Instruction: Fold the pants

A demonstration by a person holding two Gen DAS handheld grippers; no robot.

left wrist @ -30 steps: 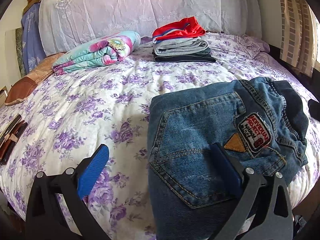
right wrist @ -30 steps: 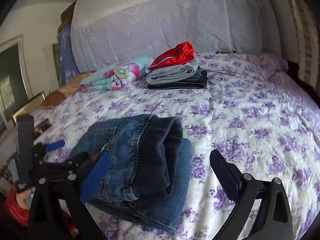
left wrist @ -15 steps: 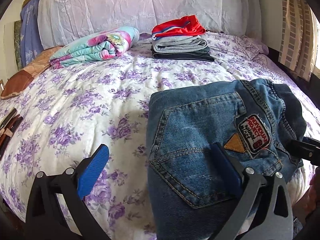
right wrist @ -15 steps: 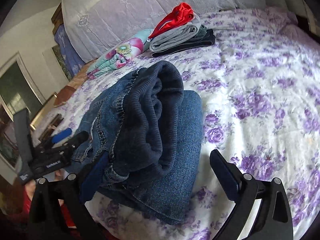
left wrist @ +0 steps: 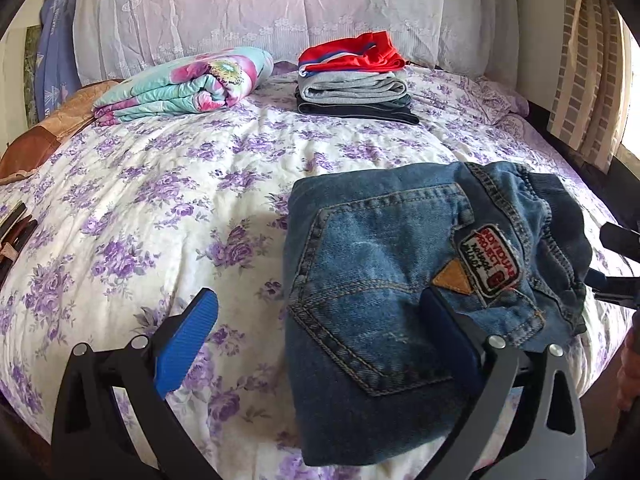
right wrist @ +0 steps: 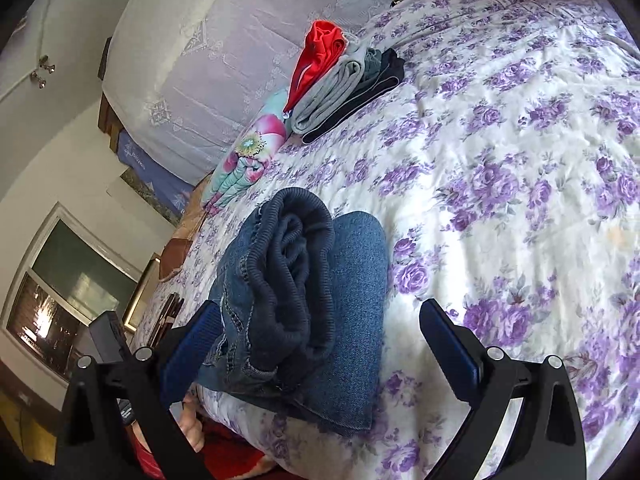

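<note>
Folded blue jeans (left wrist: 384, 288) with a back pocket and a patch lie near the front edge of the bed (left wrist: 160, 208). My left gripper (left wrist: 316, 332) is open; its right finger rests over the jeans and its left finger hangs over the bedspread. In the right wrist view the same jeans (right wrist: 304, 300) show their dark ribbed waistband on top. My right gripper (right wrist: 320, 340) is open and tilted, its left finger against the denim edge, its right finger over the bedspread (right wrist: 520, 200). The other gripper's black frame (left wrist: 620, 264) shows at the far right edge of the left wrist view.
A stack of folded clothes (left wrist: 356, 80), red on top, sits at the back by the pillows (left wrist: 260, 4). A rolled floral blanket (left wrist: 188, 84) lies to its left. Dark items (left wrist: 12, 232) lie at the left bed edge. A curtain (left wrist: 584, 60) hangs at right.
The right gripper has tilted and dropped closer over the jeans' waistband end. The left gripper has barely moved. The jeans stay in place.
</note>
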